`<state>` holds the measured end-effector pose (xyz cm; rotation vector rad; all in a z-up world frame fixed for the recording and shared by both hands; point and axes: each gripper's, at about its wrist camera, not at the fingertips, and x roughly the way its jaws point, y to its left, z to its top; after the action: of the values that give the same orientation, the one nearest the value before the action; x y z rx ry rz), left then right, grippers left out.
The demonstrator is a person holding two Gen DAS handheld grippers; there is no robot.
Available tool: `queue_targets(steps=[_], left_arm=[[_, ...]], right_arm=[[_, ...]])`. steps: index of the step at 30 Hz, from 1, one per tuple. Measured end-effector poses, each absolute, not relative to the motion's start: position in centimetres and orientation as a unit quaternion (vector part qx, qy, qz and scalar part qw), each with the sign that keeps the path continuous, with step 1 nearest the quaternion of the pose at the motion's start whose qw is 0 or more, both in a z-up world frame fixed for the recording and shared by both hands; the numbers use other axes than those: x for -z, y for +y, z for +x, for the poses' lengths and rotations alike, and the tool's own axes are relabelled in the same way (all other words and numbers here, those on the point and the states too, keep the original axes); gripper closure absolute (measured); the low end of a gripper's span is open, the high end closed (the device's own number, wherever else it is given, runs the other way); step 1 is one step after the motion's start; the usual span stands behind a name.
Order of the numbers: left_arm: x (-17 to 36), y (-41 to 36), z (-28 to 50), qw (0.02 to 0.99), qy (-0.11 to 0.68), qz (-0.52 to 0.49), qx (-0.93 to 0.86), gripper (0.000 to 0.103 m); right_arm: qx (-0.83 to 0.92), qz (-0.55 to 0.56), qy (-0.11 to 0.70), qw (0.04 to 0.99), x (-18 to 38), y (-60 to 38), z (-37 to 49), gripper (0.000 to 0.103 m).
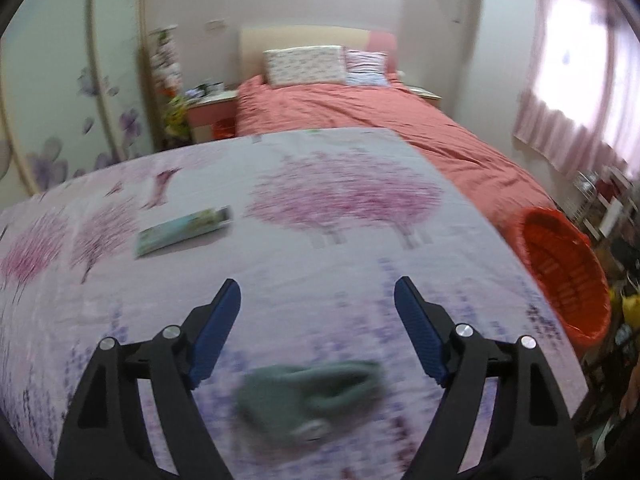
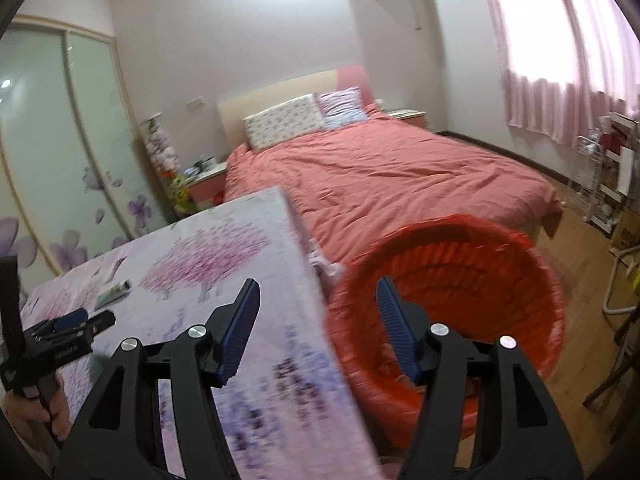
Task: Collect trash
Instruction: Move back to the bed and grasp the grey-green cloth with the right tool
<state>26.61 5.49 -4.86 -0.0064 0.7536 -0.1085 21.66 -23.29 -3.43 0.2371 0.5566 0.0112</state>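
A crumpled green thing (image 1: 308, 396), blurred, lies on the floral-clothed table (image 1: 320, 240), low between the fingers of my left gripper (image 1: 318, 283). Those jaws stand wide open and nothing touches the pads. A teal packet (image 1: 182, 230) lies farther back on the left. A red basket (image 1: 564, 276) stands off the table's right edge. My right gripper (image 2: 318, 283) is open and holds nothing. It hovers over the table's right edge, with its right finger over the red basket (image 2: 452, 280). The left gripper (image 2: 94, 318) and the packet (image 2: 114, 293) show at the far left of the right wrist view.
A bed with a coral cover (image 2: 380, 176) lies beyond the table. A mirrored wardrobe (image 2: 60, 140) stands on the left, and a nightstand (image 2: 204, 178) beside the bed. Pink curtains (image 2: 560, 60) and a white rack (image 2: 600, 184) are on the right. The floor (image 2: 580, 280) is wood.
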Motion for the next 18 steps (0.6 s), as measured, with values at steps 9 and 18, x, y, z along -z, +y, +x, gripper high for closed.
queue_targets(steps=[9,18], left_arm=[[4.6,14.1,25.5,0.932,0.359,-0.035,-0.028,0.025],[4.8,20.7,24.1,0.928,0.359,-0.068,-0.077,0.025]], right_arm=[[-0.125,0.084,0.320,0.935,4.5,-12.5,23.2,0.042],[-0.220,0.034,0.375,0.900,6.5,-1.9,24.8,0.042]])
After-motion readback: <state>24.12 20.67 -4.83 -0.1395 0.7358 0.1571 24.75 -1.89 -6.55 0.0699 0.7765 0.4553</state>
